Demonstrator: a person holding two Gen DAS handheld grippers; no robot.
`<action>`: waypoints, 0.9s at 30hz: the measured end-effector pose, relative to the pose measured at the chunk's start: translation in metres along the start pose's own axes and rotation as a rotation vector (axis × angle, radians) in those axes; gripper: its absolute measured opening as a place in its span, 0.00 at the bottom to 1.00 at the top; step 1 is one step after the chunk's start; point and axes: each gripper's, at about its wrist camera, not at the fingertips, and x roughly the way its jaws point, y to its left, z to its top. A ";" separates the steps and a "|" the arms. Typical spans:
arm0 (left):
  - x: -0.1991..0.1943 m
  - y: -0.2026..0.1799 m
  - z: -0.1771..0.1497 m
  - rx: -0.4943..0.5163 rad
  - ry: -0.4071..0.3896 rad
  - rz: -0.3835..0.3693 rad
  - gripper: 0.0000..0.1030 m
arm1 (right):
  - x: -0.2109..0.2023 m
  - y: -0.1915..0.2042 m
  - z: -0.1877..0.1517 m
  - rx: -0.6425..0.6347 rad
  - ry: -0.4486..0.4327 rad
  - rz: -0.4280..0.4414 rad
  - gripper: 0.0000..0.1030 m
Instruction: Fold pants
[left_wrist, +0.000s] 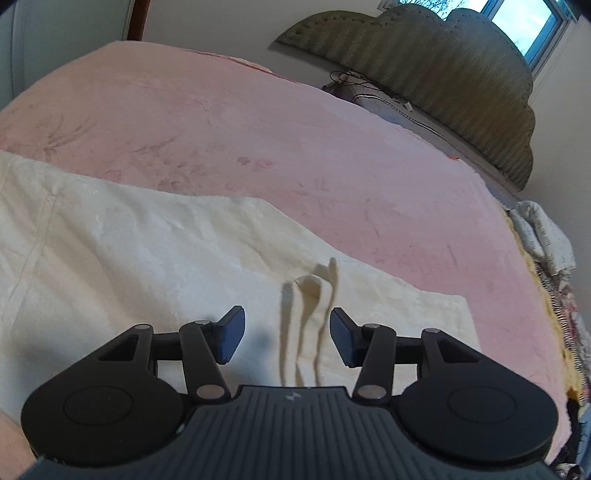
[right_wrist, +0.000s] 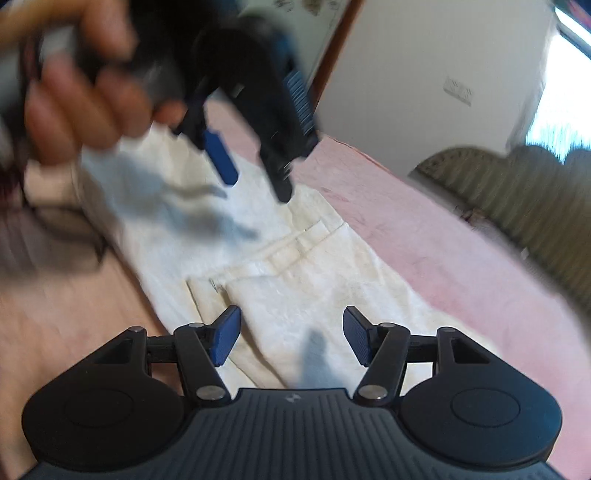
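Left gripper (left_wrist: 287, 338) spread wide, holding nothing, hovering low over the cream pants (left_wrist: 155, 258). Dead ahead between its blue pads (left_wrist: 231, 334) a small raised pucker of cloth (left_wrist: 314, 291) runs straight away from the tool. The garment stretches off to the left across the pink bedspread (left_wrist: 258, 122), its near edge slanting down to the right. Over on the other side, the right gripper (right_wrist: 291, 338) is also gaping and empty, above the waistband end (right_wrist: 295, 273) with its seams and pocket flaps (right_wrist: 314, 236). The pants' long axis runs up and left from there, towards the left tool (right_wrist: 255, 173) further along the leg. Both look equally close; I'd call the left's pucker the readier pinch.
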 end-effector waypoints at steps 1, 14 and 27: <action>0.001 0.000 0.000 -0.025 0.023 -0.039 0.56 | 0.001 0.003 0.000 -0.040 0.004 -0.004 0.58; 0.046 0.014 -0.012 -0.269 0.276 -0.323 0.62 | -0.004 -0.043 0.007 0.247 -0.096 0.101 0.08; 0.104 0.030 -0.025 -0.534 0.358 -0.363 0.06 | -0.024 -0.091 -0.003 0.481 -0.177 0.284 0.09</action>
